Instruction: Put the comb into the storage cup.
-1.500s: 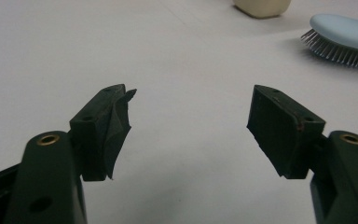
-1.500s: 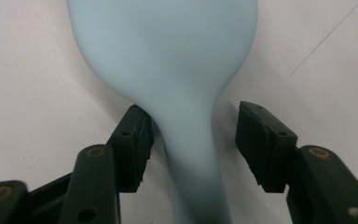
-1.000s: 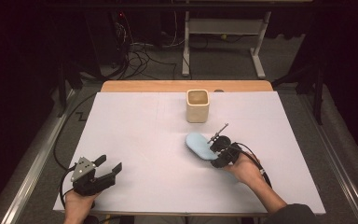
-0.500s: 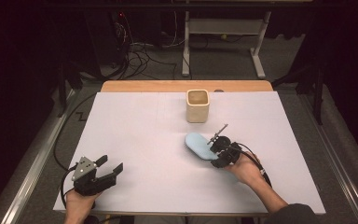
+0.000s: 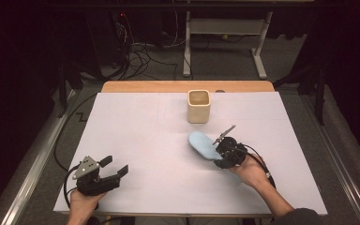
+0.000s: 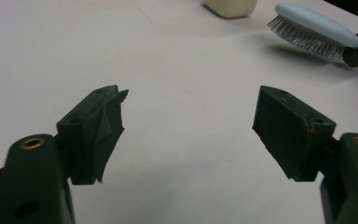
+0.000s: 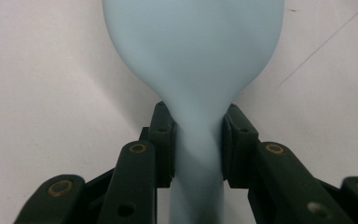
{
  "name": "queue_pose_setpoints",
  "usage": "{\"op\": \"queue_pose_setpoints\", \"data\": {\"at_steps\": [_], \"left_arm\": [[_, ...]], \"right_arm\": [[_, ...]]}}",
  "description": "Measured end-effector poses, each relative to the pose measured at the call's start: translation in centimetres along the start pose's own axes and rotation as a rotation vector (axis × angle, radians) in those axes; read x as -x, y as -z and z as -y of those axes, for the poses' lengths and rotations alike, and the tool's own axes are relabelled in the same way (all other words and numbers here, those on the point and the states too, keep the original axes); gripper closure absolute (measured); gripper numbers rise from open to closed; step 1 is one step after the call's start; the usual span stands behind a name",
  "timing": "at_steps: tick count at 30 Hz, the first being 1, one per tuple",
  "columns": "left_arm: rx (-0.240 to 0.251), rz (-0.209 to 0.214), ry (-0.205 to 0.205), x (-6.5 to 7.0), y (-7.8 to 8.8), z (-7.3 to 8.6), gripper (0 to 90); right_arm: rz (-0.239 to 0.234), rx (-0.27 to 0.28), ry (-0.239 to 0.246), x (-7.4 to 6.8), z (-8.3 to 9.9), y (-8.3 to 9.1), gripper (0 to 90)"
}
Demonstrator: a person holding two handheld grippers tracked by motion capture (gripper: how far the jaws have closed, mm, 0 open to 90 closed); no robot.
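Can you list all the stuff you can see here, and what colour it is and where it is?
hairbrush: one, light blue, right of the table's middle, bristles down, handle held in the right gripper
cup: one, cream, far middle of the table, standing upright
table: one, white top with a wooden far edge
cables: several, dark, on the floor beyond the table
left gripper: one, black, near left corner, jaws apart
right gripper: one, black, jaws shut on the hairbrush handle
hands: two, at the near edge
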State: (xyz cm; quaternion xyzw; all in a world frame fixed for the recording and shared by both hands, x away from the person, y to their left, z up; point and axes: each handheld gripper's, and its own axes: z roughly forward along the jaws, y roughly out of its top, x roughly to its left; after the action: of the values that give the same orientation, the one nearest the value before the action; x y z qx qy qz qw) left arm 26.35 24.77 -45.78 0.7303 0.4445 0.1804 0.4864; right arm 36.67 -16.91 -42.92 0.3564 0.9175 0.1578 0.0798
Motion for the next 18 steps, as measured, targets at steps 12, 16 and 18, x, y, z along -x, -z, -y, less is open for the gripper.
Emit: {"op": "queue_pose_setpoints", "data": {"at_steps": [12,16,18], "left_arm": [[-0.031,0.067,-0.002,1.5,-1.0,-1.6,17.1],[-0.066,0.089,-0.013,2.1,-1.8,-2.2,17.5],[-0.069,0.102,-0.017,2.4,-2.2,-2.6,17.6]], "right_arm": [[-0.032,0.041,0.028,-1.2,0.2,0.9,70.7],[-0.042,0.050,0.034,-1.6,0.3,1.2,70.7],[-0.048,0.060,0.033,-1.7,0.3,1.4,70.7]]}}
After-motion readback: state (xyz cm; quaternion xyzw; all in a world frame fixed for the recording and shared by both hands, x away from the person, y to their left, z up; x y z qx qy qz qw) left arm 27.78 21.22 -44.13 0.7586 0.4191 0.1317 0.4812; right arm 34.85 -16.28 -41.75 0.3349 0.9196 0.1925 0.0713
